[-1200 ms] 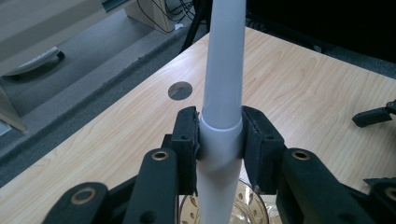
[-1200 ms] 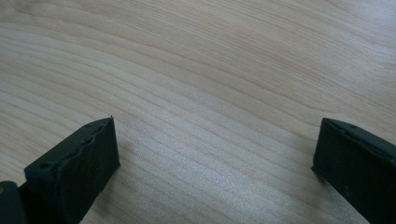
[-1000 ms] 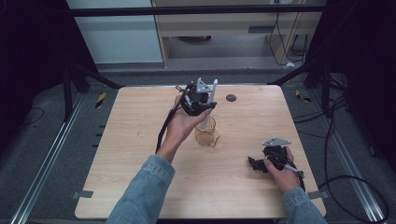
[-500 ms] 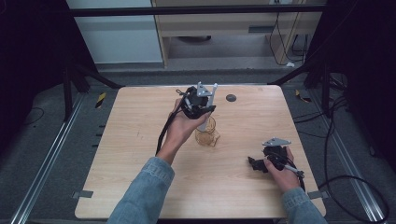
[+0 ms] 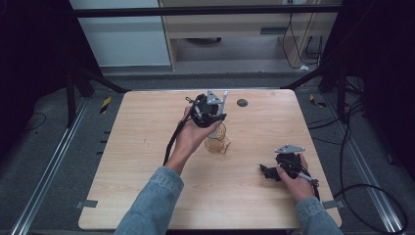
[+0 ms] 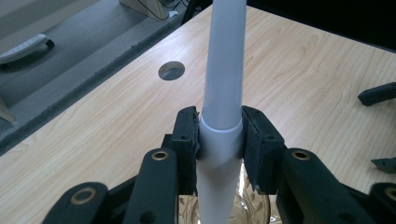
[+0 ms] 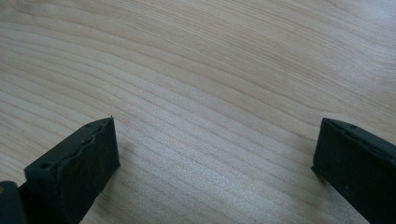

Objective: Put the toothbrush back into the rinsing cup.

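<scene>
Wooden table (image 5: 147, 147): left tool (image 6: 219, 140) clamps white tube (image 6: 224, 84).

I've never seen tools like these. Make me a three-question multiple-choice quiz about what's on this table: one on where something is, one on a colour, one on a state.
1. Where is the amber glass cup?
A. near the middle of the wooden table
B. on the floor
C. at the table's left edge

2. What colour is the smooth plastic rod in the left gripper?
A. red
B. white
C. green

3. How do the right gripper's jaws stand?
A. clamped on a rod
B. shut on the cup
C. open, holding nothing

Answers: 1 A, the high view shows the cup mid-table. 2 B, the left gripper view shows a white rod clamped between the pads, its lower end over the cup. 3 C, the right gripper view shows bare wood between jaws set wide apart.
</scene>
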Demonstrator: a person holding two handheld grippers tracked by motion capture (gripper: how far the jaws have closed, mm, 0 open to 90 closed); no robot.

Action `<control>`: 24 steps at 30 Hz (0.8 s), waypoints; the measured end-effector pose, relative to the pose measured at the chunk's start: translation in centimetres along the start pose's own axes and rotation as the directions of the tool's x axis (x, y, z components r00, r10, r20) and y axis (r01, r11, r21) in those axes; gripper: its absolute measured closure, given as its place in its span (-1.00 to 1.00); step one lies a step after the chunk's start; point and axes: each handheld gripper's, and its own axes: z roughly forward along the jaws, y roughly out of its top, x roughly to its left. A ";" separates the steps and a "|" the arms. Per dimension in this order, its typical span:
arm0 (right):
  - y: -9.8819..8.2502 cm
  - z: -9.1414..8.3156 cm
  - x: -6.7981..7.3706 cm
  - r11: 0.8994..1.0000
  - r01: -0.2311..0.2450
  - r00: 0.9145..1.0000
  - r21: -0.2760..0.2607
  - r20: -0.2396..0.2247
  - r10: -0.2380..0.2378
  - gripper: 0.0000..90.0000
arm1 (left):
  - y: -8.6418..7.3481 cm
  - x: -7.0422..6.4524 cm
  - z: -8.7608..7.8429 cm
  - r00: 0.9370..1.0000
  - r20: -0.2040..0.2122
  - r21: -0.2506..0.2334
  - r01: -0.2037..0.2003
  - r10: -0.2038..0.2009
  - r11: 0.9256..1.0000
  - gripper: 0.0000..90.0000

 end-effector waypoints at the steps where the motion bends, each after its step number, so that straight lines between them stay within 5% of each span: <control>1: 0.0 0.0 0.0 1.000 0.000 1.000 0.000 0.000 0.000 -0.99 | -0.1 0.0 0.0 1.000 -0.001 0.001 0.001 -0.001 1.000 0.51; 24: 0.0 0.0 0.0 1.000 0.000 1.000 0.000 0.000 0.000 -0.99 | -1.3 -0.3 0.9 1.000 0.011 0.036 0.004 -0.005 0.999 0.51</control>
